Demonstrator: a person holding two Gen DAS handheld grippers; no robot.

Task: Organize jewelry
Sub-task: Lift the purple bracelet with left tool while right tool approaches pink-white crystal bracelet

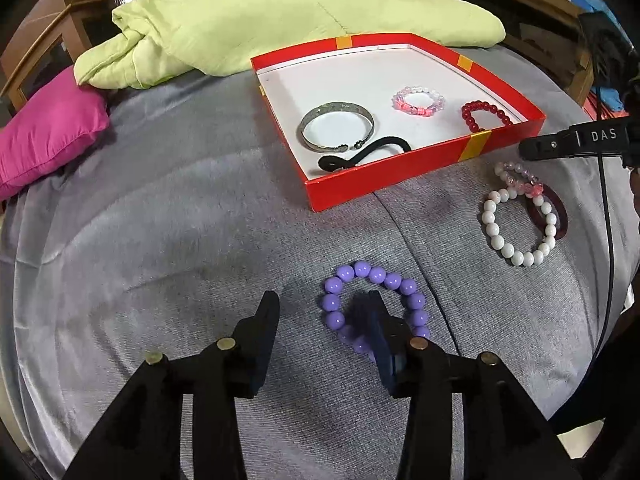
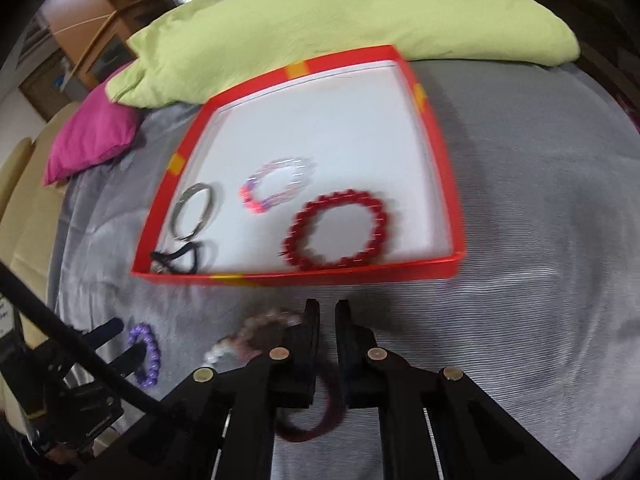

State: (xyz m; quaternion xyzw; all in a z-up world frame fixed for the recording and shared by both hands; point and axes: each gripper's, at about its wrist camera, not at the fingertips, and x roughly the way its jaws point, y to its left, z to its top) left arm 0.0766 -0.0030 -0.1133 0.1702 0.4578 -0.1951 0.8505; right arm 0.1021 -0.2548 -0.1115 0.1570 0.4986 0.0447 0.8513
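Left gripper (image 1: 322,310): jaws spread, pads clear of everything. One finger stands inside the ring of the purple round-bead bracelet (image 1: 376,308), which lies flat on the grey woven bedcover (image 1: 160,240); the other finger is outside the ring, over bare cloth. Nothing pinched.

Right gripper (image 2: 327,308): jaws drawn almost together, a thin slit between the tips, nothing seen between them. View blurred. Under its fingers lies a dark maroon smooth bangle (image 2: 320,420), on the cover.

Beside that bangle, in the left wrist view: a white round-bead bracelet (image 1: 516,232) overlapping it, and a pale pink crystal-bead bracelet (image 1: 520,178) touching the white one at its far end. All three are on the cover, just outside the box's near corner.

Shallow red cardboard box with yellow bands and white floor (image 1: 400,172), open, sits on the cover beyond the grippers. Inside: a silver metal open cuff (image 1: 338,130), a black elastic hair tie (image 1: 362,154) against the near wall, a pink-and-clear bead bracelet (image 1: 418,101), a dark red bead bracelet (image 1: 482,116) by the right wall.

Beyond the box: a rumpled light green quilt (image 1: 280,20); to its left a magenta pillow (image 1: 48,132).
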